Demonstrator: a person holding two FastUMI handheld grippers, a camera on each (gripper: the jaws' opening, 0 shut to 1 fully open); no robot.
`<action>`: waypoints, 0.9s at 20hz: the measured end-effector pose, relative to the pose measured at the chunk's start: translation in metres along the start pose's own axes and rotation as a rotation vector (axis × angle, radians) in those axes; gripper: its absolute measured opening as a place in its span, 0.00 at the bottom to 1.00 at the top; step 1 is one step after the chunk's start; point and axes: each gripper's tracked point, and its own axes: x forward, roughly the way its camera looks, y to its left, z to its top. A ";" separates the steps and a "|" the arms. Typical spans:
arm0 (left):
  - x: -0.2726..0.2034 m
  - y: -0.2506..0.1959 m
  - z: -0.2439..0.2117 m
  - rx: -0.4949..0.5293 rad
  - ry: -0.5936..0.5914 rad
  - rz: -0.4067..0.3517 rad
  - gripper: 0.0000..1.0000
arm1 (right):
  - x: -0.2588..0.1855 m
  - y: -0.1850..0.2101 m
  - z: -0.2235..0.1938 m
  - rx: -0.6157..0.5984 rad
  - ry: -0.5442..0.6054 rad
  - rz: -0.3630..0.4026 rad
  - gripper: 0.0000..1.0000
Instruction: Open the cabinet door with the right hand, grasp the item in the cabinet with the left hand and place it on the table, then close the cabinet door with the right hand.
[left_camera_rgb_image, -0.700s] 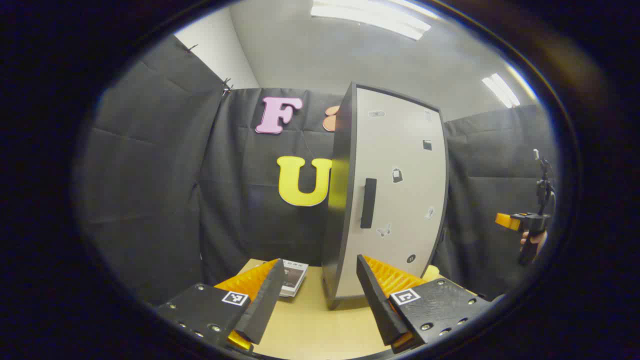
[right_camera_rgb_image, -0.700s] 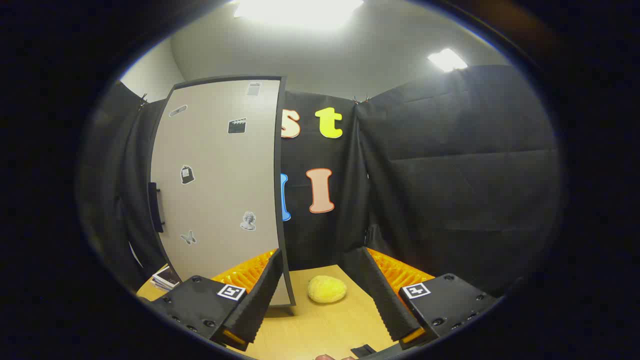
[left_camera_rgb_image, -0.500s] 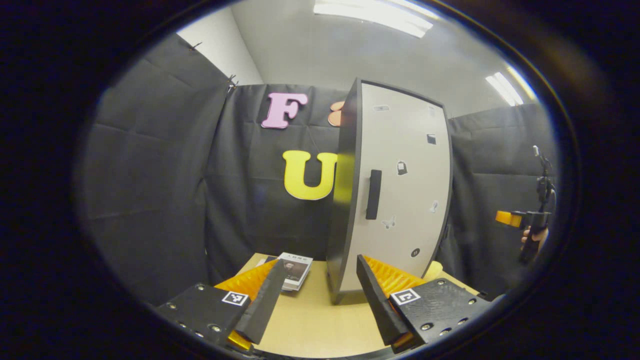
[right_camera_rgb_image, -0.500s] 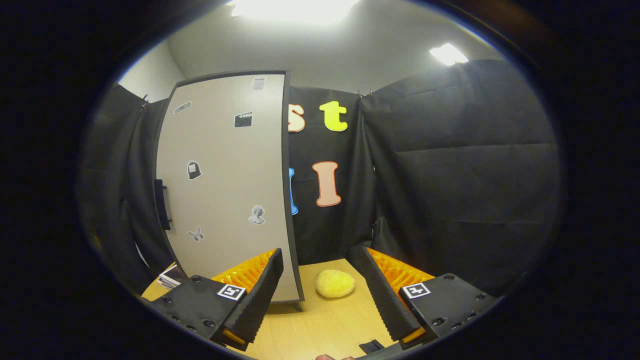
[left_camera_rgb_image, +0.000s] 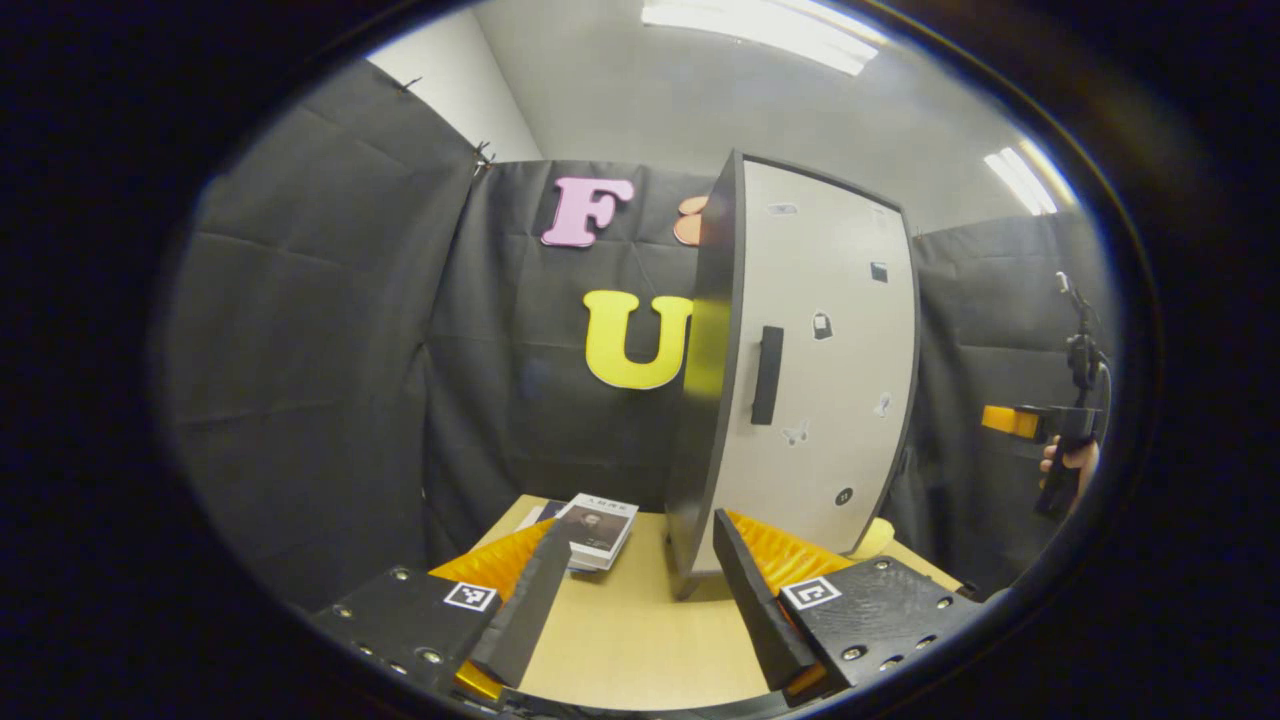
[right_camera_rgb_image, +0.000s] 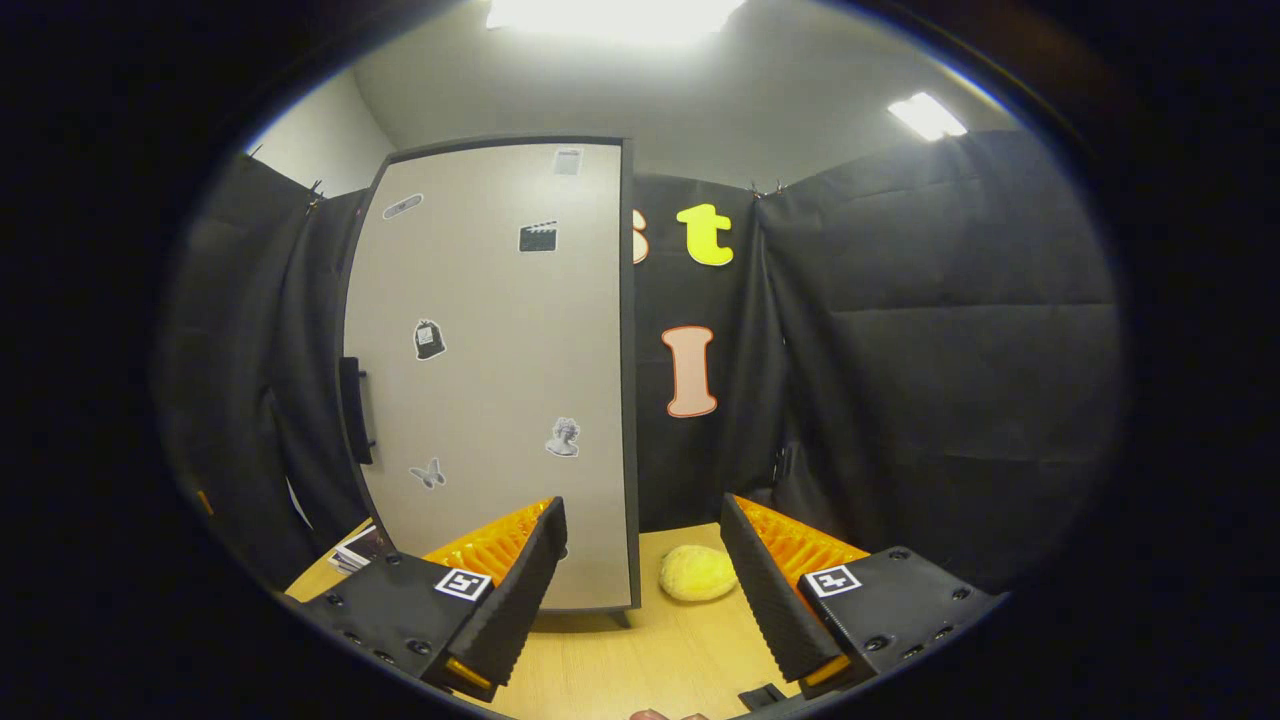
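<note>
Cabinet door (right_camera_rgb_image: 500, 380) closed, yellow item (right_camera_rgb_image: 697, 573) on table (right_camera_rgb_image: 640, 650), both grippers' fingers apart.

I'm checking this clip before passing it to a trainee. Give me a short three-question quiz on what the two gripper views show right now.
1. True or false: the cabinet door is shut.
2. The yellow item lies: A) on the table to the right of the cabinet, B) between the right gripper's fingers, C) on the stack of booklets.
3. Fill in: the door handle is a dark vertical ____.

Key
1. True: the door sits flush with the cabinet's frame.
2. A: it rests on the tabletop, and both the right gripper and the left gripper are open and hold nothing.
3. bar.
</note>
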 end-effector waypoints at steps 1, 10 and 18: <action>-0.001 0.003 -0.003 0.001 0.002 0.008 0.87 | 0.005 0.010 0.004 0.001 -0.001 0.014 0.98; -0.010 0.029 -0.029 -0.036 0.058 0.076 0.87 | 0.050 0.120 0.045 0.059 -0.014 0.208 0.98; -0.027 0.048 -0.046 -0.072 0.078 0.117 0.87 | 0.060 0.245 0.060 0.108 0.018 0.424 0.98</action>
